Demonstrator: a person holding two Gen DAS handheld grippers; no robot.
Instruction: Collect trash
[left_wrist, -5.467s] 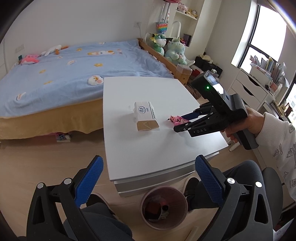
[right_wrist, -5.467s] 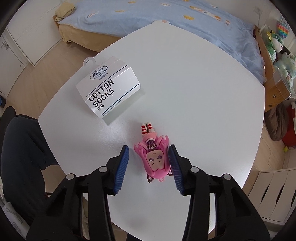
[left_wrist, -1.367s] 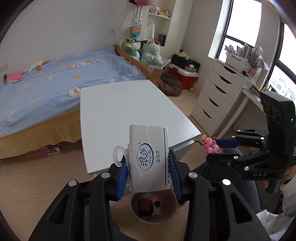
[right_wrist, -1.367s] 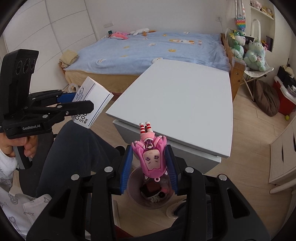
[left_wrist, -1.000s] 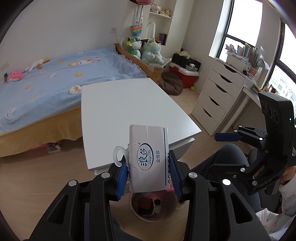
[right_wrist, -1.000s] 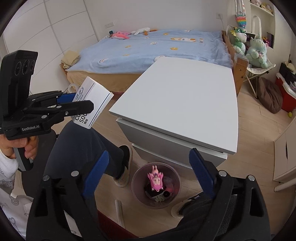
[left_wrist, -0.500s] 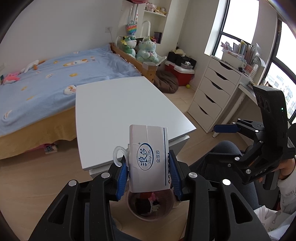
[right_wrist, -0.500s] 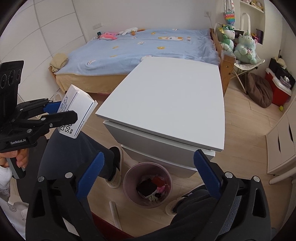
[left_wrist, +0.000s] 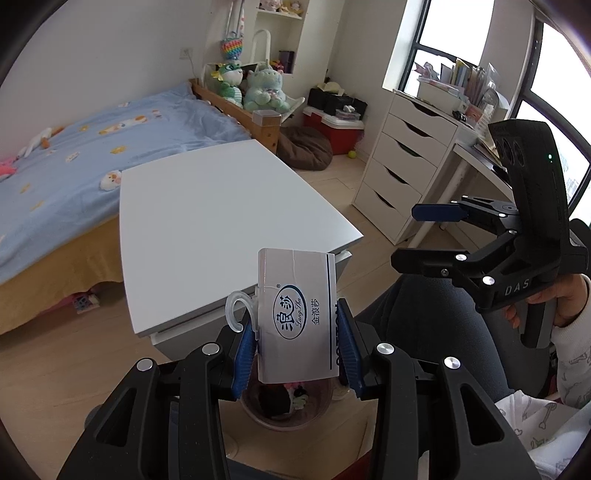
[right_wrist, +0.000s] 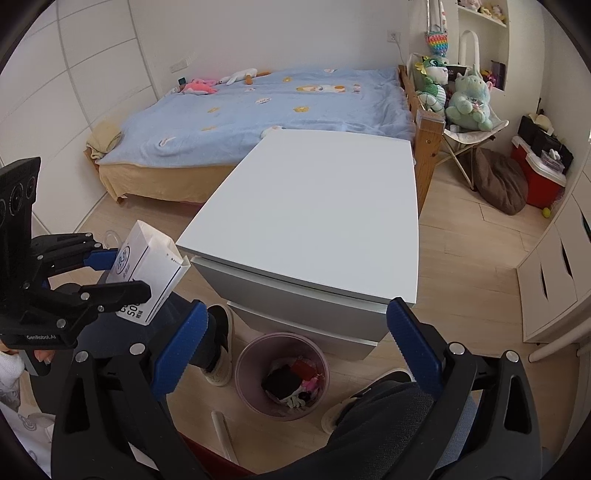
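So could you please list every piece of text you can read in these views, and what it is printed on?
"LangSha": sock box logo; Chinese characters there too.
"SO": box side, rest hidden.
"DAS": right tool.
"GenRobot.AI": left tool.
Small print on the box flap: too small to read.

A: Where does the left wrist view sit?

B: Just behind its own fingers, close over the sock box (left_wrist: 297, 317), facing forward and down across the white table (left_wrist: 221, 229) toward the far bed (left_wrist: 92, 140). The trash bin (left_wrist: 288, 406) lies near and below.

A: And the right wrist view?

B: Higher, tilted down between its spread fingers, facing the same table (right_wrist: 321, 214) and bed (right_wrist: 258, 107), with the bin (right_wrist: 282, 376) near.

A: What do they share?

B: Table, bed, bin, and each sees the other: right gripper (left_wrist: 424, 232) at right, left gripper (right_wrist: 114, 271) at left.
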